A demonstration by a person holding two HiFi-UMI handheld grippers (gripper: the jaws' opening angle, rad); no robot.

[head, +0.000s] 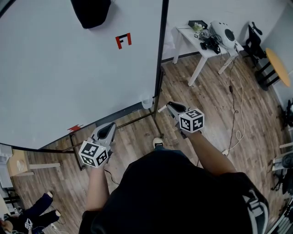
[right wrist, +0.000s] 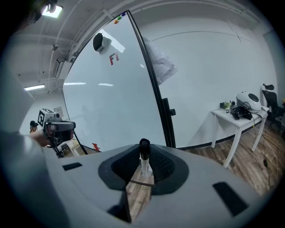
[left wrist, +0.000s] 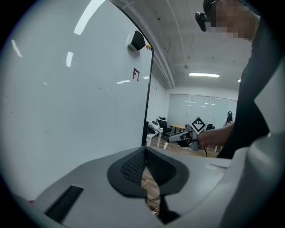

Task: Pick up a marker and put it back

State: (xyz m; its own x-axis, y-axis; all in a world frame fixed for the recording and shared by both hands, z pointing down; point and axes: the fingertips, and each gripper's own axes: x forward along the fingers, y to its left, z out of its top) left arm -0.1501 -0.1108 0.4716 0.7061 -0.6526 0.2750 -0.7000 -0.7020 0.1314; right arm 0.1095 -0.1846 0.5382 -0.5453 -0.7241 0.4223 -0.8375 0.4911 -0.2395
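A white marker with a black cap (right wrist: 144,156) stands upright between the pads of my right gripper (right wrist: 143,168), which is shut on it. In the head view the marker's white end (head: 161,109) sticks out of the right gripper (head: 170,108) toward the whiteboard's black right frame (head: 160,68). A small clear cup (head: 146,101) hangs low on that frame, just left of the marker. My left gripper (head: 106,131) hovers before the whiteboard's (head: 59,77) lower edge; its jaws (left wrist: 146,171) are shut with nothing in them.
A black eraser (head: 90,11) and a red mark (head: 123,40) sit high on the board. At the back right stand a white table (head: 201,52) with gear, a black chair (head: 254,39) and a round yellow table (head: 279,66). Cables (head: 236,114) trail over the wooden floor.
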